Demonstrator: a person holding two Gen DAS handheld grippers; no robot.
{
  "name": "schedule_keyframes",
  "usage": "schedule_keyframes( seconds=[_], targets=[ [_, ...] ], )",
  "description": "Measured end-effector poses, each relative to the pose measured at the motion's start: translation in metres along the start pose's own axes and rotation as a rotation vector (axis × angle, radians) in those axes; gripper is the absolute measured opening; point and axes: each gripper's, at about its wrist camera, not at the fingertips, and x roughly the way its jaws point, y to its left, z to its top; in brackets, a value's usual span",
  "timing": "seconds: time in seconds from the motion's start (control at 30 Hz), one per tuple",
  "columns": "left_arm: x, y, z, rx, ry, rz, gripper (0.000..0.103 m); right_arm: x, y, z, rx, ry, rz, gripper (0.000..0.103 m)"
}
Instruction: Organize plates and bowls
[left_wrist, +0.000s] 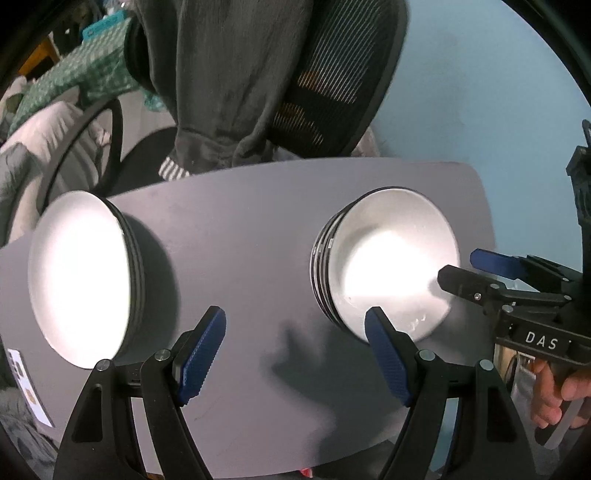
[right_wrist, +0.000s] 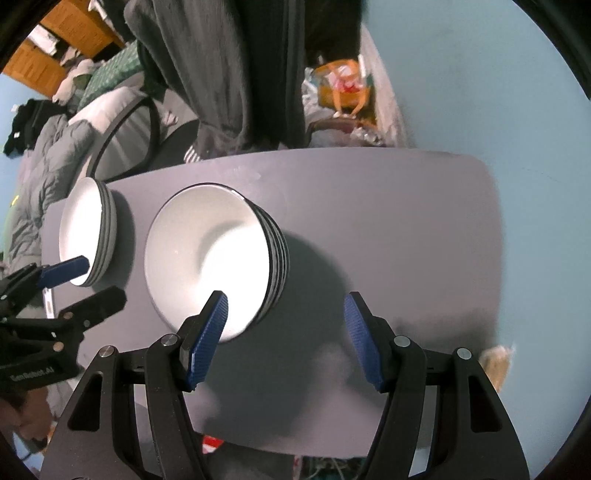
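The stack of bowls (right_wrist: 214, 262) stands mid-table (right_wrist: 388, 229), with the plate stack (right_wrist: 86, 232) to its left. The right gripper (right_wrist: 286, 343) (jaws wide, empty) straddles the bowls' near rim; the left gripper (left_wrist: 295, 354), equally wide, hangs between the 2 stacks.

On your table (left_wrist: 240, 229) sit 2 stacks, well apart: the plates (left_wrist: 81, 277) to the left, the bowls (left_wrist: 391, 258) to the right. Behind the table stands a chair (left_wrist: 332, 92) with a garment (left_wrist: 229, 81) draped over its back. Your left tongs (left_wrist: 295, 354) hang between the 2 stacks.
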Motion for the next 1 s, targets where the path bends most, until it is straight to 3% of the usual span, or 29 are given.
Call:
schedule_keyframes(
  seconds=[0.3,0.57,0.73,0.9,1.0],
  targets=[
    [0.032,0.0,0.006,-0.08,0.047,-0.026,0.079,0.032,-0.009,0.02,-0.048,0.057,0.041,0.065],
    [0.05,-0.005,0.014,-0.08,0.074,-0.026,0.079,0.05,-0.013,0.032,-0.084,0.094,0.054,0.065],
    [0.058,-0.001,0.019,-0.116,0.1,-0.06,0.061,0.051,-0.013,0.035,-0.097,0.106,0.082,0.064],
    [0.058,0.002,0.019,-0.165,0.106,-0.126,0.05,0.052,-0.009,0.037,-0.113,0.124,0.129,0.05],
    [0.058,0.0,0.019,-0.178,0.108,-0.163,0.037,0.052,-0.005,0.038,-0.132,0.129,0.142,0.041]
  ],
)
